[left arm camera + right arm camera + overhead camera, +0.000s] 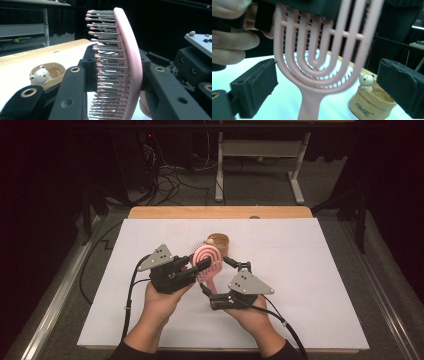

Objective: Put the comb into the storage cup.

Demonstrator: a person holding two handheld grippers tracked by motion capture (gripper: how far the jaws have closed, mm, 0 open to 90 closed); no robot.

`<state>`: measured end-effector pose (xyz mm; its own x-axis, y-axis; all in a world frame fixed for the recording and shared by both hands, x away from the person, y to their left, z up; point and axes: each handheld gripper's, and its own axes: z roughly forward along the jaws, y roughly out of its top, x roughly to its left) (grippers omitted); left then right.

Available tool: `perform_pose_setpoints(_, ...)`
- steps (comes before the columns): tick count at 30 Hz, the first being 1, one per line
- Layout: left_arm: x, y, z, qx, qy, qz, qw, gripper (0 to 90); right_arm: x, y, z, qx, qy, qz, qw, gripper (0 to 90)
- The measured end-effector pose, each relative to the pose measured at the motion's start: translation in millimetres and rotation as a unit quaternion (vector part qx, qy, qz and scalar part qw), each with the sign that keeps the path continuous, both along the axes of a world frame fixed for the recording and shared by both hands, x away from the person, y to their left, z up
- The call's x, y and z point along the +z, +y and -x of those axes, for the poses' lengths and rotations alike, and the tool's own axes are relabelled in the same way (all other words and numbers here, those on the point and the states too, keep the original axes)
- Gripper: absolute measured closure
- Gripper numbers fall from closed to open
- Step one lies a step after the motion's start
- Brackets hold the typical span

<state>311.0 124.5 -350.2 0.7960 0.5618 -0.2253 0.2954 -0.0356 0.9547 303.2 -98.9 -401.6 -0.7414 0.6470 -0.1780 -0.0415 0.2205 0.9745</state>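
Observation:
A pink hairbrush [206, 258] with an open looped back and pink-tipped bristles is held up over the white sheet, its handle pointing toward the person. My left gripper [202, 265] is shut on the brush head [127, 57], one jaw on the bristle side and one on the back. My right gripper [220, 278] is open. In the right gripper view its two pads [254, 87] stand on either side of the brush [312, 72] where the head meets the handle, with a gap on each side. A person's hands hold both grippers.
A small tan cup with a white bear figure [218, 241] stands just behind the brush, seen too as the cup [369, 102]. A white sheet [310, 270] covers the wooden table. Beyond the far edge are a desk frame [260, 150] and floor cables.

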Motion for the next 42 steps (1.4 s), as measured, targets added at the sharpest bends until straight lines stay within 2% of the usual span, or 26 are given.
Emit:
perform_pose_setpoints(7,0.0,3.5,-0.5,0.012,-0.004,-0.003,0.9999,63.5,-2.2,-11.2,-2.9,0.001,0.022,-0.007,0.9997,0.4)
perform_pose_setpoints(9,-0.6,4.2,-0.5,0.017,-0.006,-0.005,0.9998,63.6,-3.4,-17.5,-3.3,-0.001,0.035,-0.009,0.9994,0.4)
perform_pose_setpoints(15,-2.1,7.0,-0.7,0.026,-0.012,-0.009,0.9996,63.5,-6.9,-30.8,-1.6,-0.011,0.044,-0.005,0.9990,0.4)
perform_pose_setpoints(19,-2.9,9.5,-1.3,0.034,-0.015,-0.008,0.9993,63.5,-9.6,-43.7,-0.8,-0.021,0.047,-0.002,0.9987,0.4)
perform_pose_setpoints(24,-3.3,15.1,-2.3,0.046,-0.020,-0.005,0.9987,63.5,-13.4,-65.9,-0.7,-0.042,0.058,-0.009,0.9974,0.4)
perform_pose_setpoints(26,-3.1,18.8,-2.4,0.054,-0.024,-0.002,0.9982,63.5,-15.9,-77.6,-0.5,-0.058,0.062,-0.007,0.9964,0.4)
perform_pose_setpoints(34,-3.5,28.0,-2.5,0.068,-0.029,-0.002,0.9973,63.5,-24.5,-99.9,-1.9,-0.083,0.066,-0.001,0.9944,0.4)
perform_pose_setpoints(42,-4.8,41.4,-2.7,0.083,-0.029,-0.004,0.9961,63.5,-31.2,-123.3,-1.0,-0.100,0.082,-0.020,0.9914,0.3)
